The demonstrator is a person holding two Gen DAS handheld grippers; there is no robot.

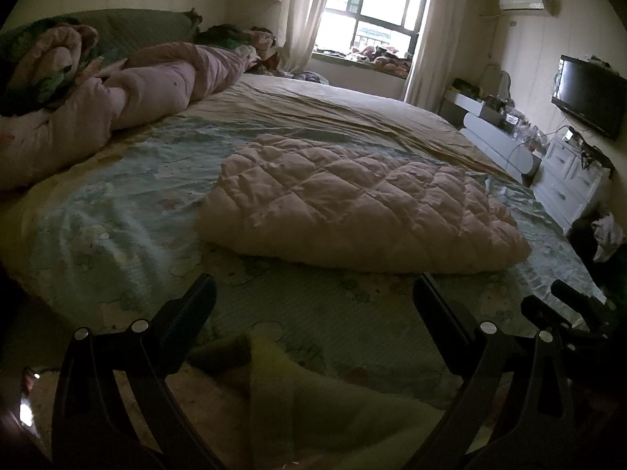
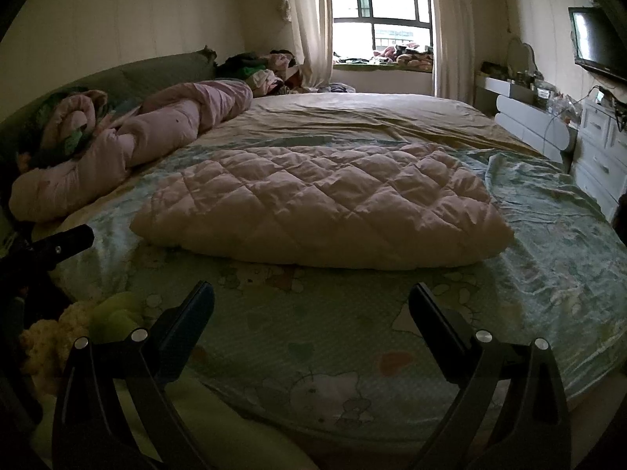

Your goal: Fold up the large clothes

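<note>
Both of your tongs hang wide open and empty over the near edge of the bed [image 2: 548, 243]: the left tongs [image 1: 313, 297] and the right tongs [image 2: 311, 297] each show their two fingers spread far apart with nothing between them.

The quilted pink garment [image 2: 325, 203] lies straight ahead of both tongs, a little beyond the fingertips, flat on the cartoon-print sheet [image 1: 117, 203]. It is already doubled into a thick pad; from the left tongs it [image 1: 352, 203] sits ahead and slightly to the right.

Expect it to be soft, puffy and light for its bulk, probably down-filled or padded. The shell looks smooth, so it may slip if you pinch only a thin skin of fabric. It will sag and spring back open rather than hold a crease.

Take hold at the near rounded edge, one tongs towards each end, and bite deep enough to trap all the layers together. Whether sleeves are tucked inside cannot be told.
</note>
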